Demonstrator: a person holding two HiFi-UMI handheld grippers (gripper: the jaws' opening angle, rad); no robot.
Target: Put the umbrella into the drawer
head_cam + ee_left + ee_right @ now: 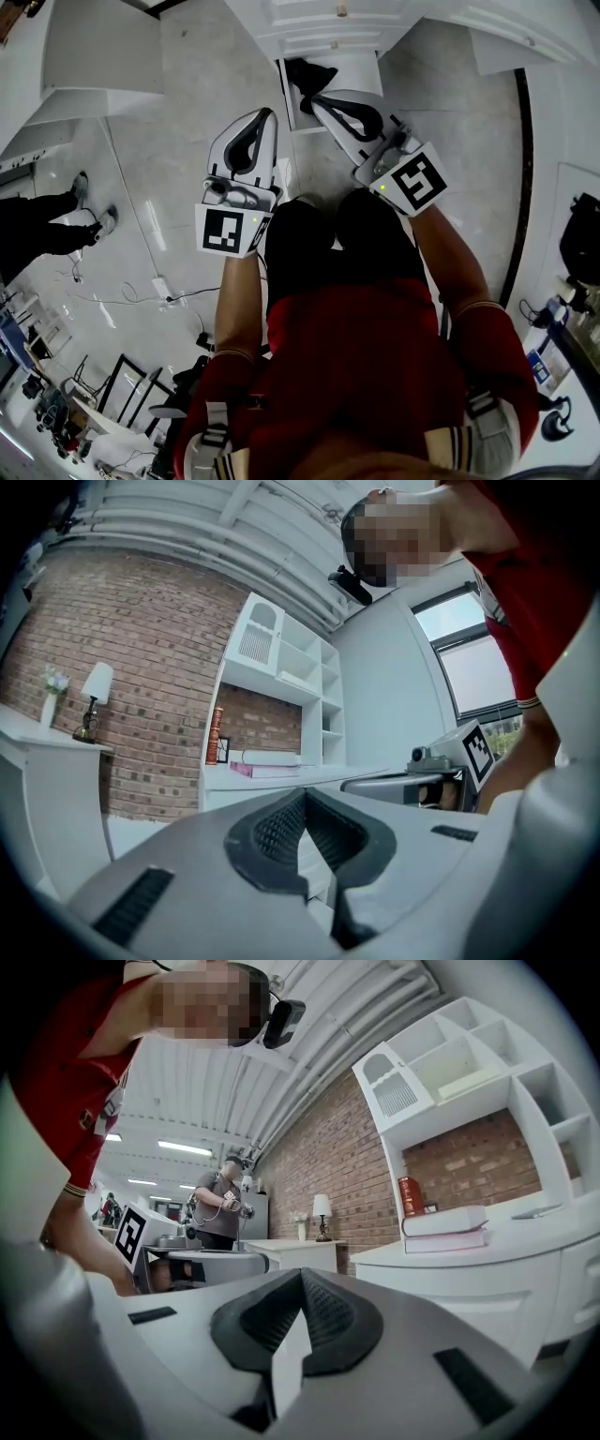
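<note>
- At the far left of the head view, a bystander's (42, 230) dark legs and shoes stand on the pale floor (187, 122).
- The left claw (267, 114) is held out level in front of the person's red shirt. In its own view its tips (302, 794) are pressed together, with nothing between the ribbed pads. Beyond them are a brick wall (141, 667), a small lamp (94, 691) on a white side unit at the left, and stacked books (267, 758) on a white tabletop (281, 778).
- Just right of that claw's tip, the drawer (292, 114) stands pulled out from the white cabinet at the far edge. The umbrella (305, 73), a black folded shape, lies inside it at the far end, apart from both claws.
- The right claw (317, 101) is near the left one, and its tip overlaps the drawer in the head view. Its own view shows the tips (300, 1277) pressed together and pinching nothing.
- Far behind it, another person (220, 1208) in a grey top stands near a second lamp (322, 1208).
</note>
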